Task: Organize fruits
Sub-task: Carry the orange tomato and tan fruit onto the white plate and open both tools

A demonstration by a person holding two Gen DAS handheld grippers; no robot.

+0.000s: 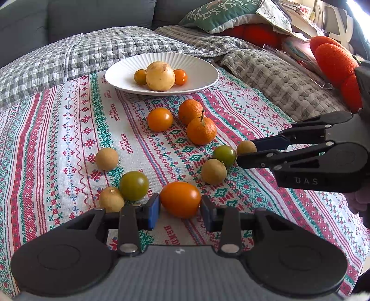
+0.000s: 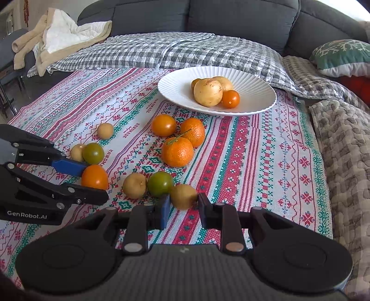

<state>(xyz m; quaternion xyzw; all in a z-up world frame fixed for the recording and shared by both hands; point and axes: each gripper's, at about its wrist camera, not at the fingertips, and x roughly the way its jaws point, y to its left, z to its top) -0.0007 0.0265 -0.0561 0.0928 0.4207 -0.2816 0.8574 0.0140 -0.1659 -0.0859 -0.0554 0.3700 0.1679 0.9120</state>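
Left gripper [image 1: 180,209]: fingers parted, straddling an orange tomato [image 1: 180,199] resting on the patterned cloth [image 1: 57,143]; blue pad [image 1: 153,211] just beside the fruit on one side, contact on the other side not determinable. Same tomato seen between the left fingers in the right wrist view [image 2: 94,177].

Right gripper [image 2: 182,206]: fingers parted around a small tan fruit [image 2: 183,196] lying on the cloth; firm contact not determinable. Green tomato [image 2: 160,184] touching that fruit, another tan fruit [image 2: 134,185] just beside the green tomato.

White ribbed plate [image 1: 203,69] at the far side of the cloth, holding a large yellow fruit [image 1: 160,76] flanked by two small tomatoes. Two mandarins [image 1: 201,130] touching each other mid-cloth, an orange tomato [image 1: 160,119] near them. Further tan fruits and a green tomato [image 1: 134,185] scattered in the near half. Checked quilt [image 1: 92,46] and grey sofa [image 2: 208,16] behind.
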